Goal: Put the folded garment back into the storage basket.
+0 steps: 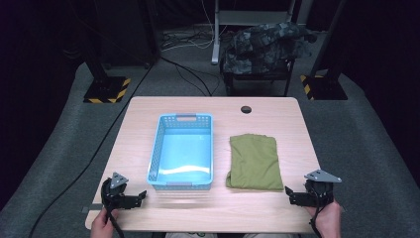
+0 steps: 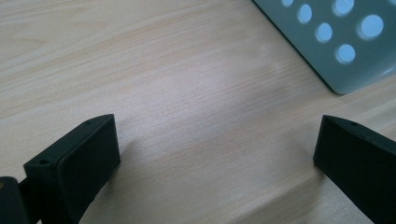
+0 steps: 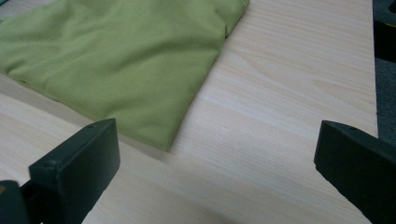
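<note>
lying just ahead of right tongs [image 3: 217,154], folded green cloth [image 3: 116,60], jaws apart

Light wood table [image 1: 270,208] with rounded corners, dark round grommet hole [image 1: 246,109] near its far edge; grey carpet floor [image 1: 59,148] all round; black cables [image 1: 185,74] trailing across the floor behind the table; a chair [image 1: 257,74] beyond the far edge with a dark camouflage jacket [image 1: 262,42] heaped on it; two black stand bases with yellow-black hazard tape, one far left [image 1: 106,89], one far right [image 1: 322,87]; a grey metal post [image 1: 216,29] behind; room edges dark, light falls on the table.
</note>
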